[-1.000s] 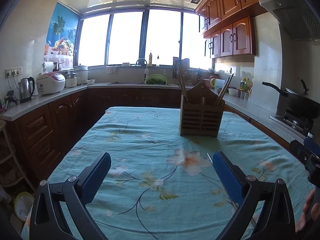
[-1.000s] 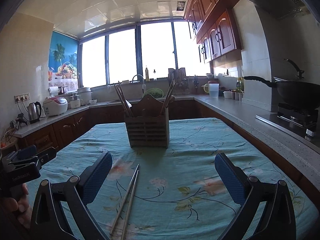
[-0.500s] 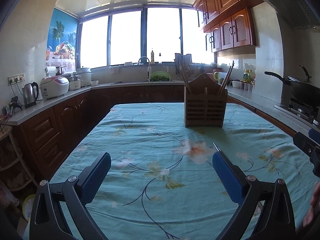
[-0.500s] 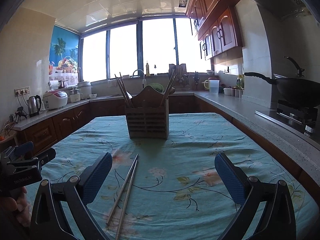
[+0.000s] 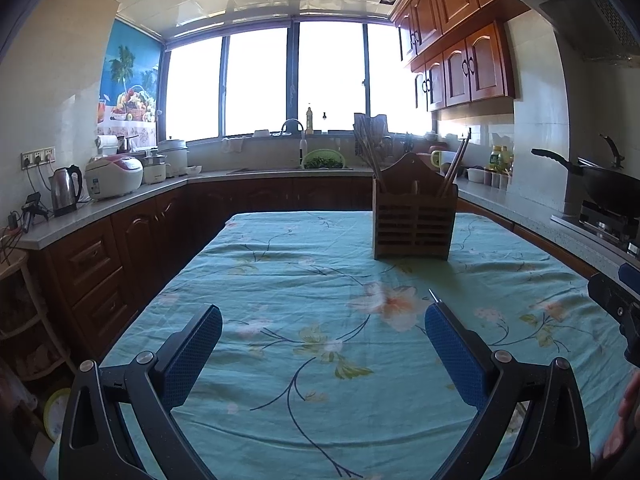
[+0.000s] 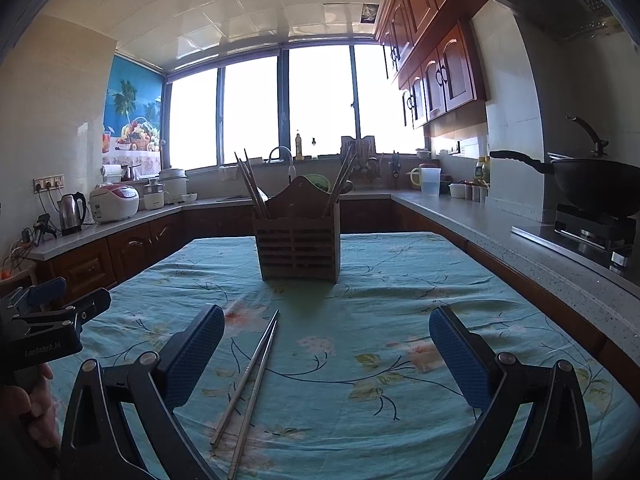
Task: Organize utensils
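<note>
At lower centre of the right wrist view, two metal chopsticks (image 6: 250, 390) lie on the floral teal table (image 6: 400, 288), inside the right gripper (image 6: 326, 354) jaws, spread wide; slatted wooden utensil holder (image 6: 298, 246) beyond, mid-frame. Left gripper (image 5: 322, 346) jaws likewise wide, over bare cloth.

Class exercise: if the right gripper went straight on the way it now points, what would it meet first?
Probably the wooden utensil holder, standing almost dead ahead of the open right gripper; the metal chopsticks lie lower on the tablecloth.
</note>
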Demonstrator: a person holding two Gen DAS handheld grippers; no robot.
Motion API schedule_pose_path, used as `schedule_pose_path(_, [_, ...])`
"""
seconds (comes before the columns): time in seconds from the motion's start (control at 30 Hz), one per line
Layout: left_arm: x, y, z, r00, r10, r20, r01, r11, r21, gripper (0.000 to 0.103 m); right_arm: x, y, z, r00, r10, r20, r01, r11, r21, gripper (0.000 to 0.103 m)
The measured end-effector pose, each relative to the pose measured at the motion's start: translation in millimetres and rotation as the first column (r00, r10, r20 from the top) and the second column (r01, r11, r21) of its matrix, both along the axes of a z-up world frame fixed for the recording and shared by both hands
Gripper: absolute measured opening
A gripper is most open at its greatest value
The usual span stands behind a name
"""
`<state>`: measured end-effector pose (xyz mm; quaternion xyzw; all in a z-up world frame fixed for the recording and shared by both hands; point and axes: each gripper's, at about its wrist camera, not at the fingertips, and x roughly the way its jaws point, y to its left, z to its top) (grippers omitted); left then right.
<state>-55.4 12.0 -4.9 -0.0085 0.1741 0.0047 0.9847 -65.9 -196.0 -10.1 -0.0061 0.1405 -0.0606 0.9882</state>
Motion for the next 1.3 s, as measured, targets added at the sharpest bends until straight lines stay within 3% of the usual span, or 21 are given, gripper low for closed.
schedule_pose_path(1.3, [-1.2,-4.3,-6.3,1.0,-0.008,0.004,0.008,1.0,0.002,0.102,4.9,-5.6,-2.7,1.0,-0.012,-0.019,0.012,1.0,0.018,0.103])
